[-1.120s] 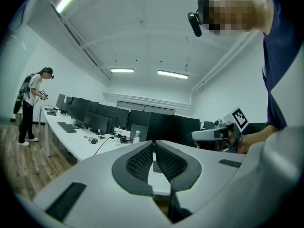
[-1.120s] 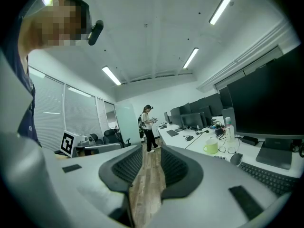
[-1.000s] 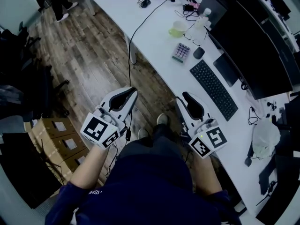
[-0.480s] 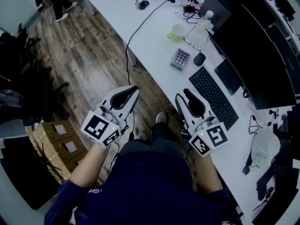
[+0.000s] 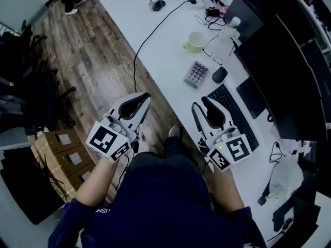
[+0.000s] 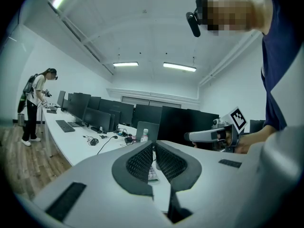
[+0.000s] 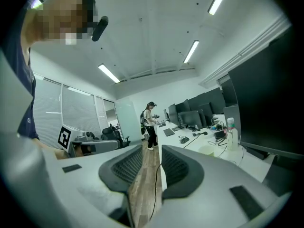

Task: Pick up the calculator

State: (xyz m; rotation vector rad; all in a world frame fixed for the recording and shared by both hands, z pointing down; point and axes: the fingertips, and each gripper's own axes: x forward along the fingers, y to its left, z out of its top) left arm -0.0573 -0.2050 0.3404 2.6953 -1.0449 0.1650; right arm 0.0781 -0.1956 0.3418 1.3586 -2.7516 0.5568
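Left tongs, right tongs advanced | calculator ahead, between them | right spread, left seemingly barely parted

We cannot read any words or numbers here. The small white letters on the dark sleeve are too blurry for us.

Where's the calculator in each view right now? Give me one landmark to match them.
Head view: calculator, upper middle.
Left gripper view: calculator low centre, seen through the gap between the jaws.
Right gripper view: not in it.
Shared landmark: the bottle.
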